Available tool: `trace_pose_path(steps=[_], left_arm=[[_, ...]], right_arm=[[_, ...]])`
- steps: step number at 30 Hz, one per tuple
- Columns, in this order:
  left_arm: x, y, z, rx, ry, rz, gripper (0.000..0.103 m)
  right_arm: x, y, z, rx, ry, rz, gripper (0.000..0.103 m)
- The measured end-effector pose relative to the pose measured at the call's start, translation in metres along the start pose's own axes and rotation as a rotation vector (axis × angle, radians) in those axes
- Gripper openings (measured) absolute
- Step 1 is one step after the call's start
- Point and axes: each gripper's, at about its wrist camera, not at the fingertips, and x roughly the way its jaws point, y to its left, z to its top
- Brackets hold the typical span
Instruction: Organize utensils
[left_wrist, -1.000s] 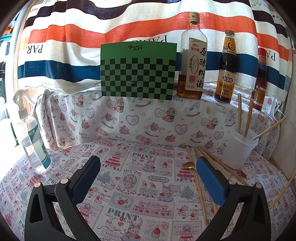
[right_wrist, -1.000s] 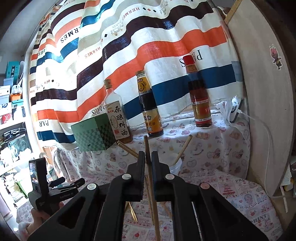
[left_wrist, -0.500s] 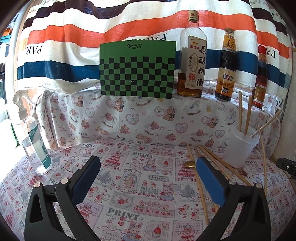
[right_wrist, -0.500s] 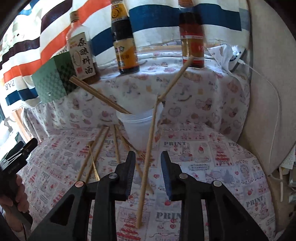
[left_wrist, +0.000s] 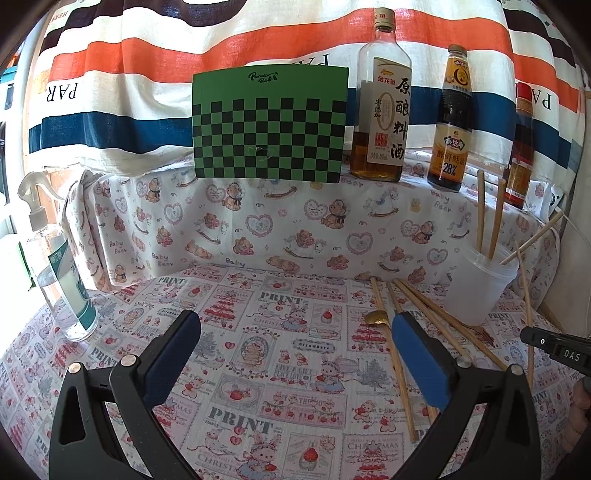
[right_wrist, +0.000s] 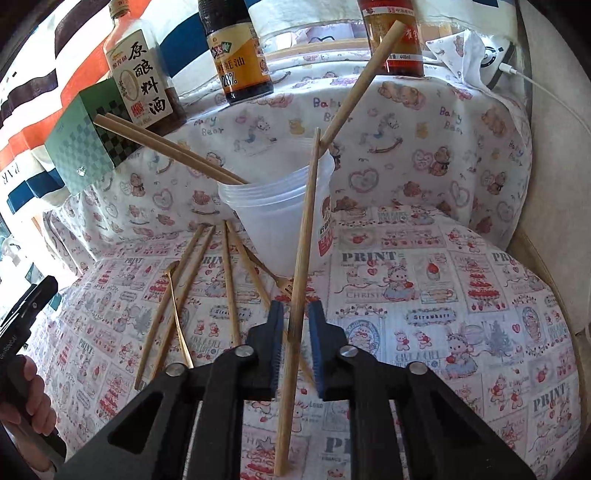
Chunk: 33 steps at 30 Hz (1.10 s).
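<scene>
Tablecloth (left_wrist: 236, 421) reads "PRINT"; dark sauce bottle (left_wrist: 452, 122) label reads "28%".

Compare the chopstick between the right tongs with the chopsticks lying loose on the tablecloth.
The chopstick between the right tongs stands steeply, its top leaning on the plastic cup; the loose chopsticks lie flat on the tablecloth. It sits between closing pads with a visible gap; the loose ones lie clear of the tongs. All are plain light wood.
</scene>
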Motion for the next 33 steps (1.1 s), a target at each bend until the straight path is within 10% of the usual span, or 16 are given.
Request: trace_pose_path(steps=[7, 27, 33], left_arm=[[0.001, -0.001, 0.0, 0.002, 0.004, -0.007, 0.103], [0.004, 0.01, 0.003, -0.052, 0.034, -0.028, 0.103], [0.006, 0.022, 0.007, -0.073, 0.016, 0.025, 0.103]], right_arm=[[-0.025, -0.002, 0.0, 0.001, -0.125, 0.079, 0.008], [0.033, 0.009, 0.049, -0.005, 0.115, -0.003, 0.009], [0.022, 0.014, 0.066, -0.007, 0.058, -0.036, 0.007]])
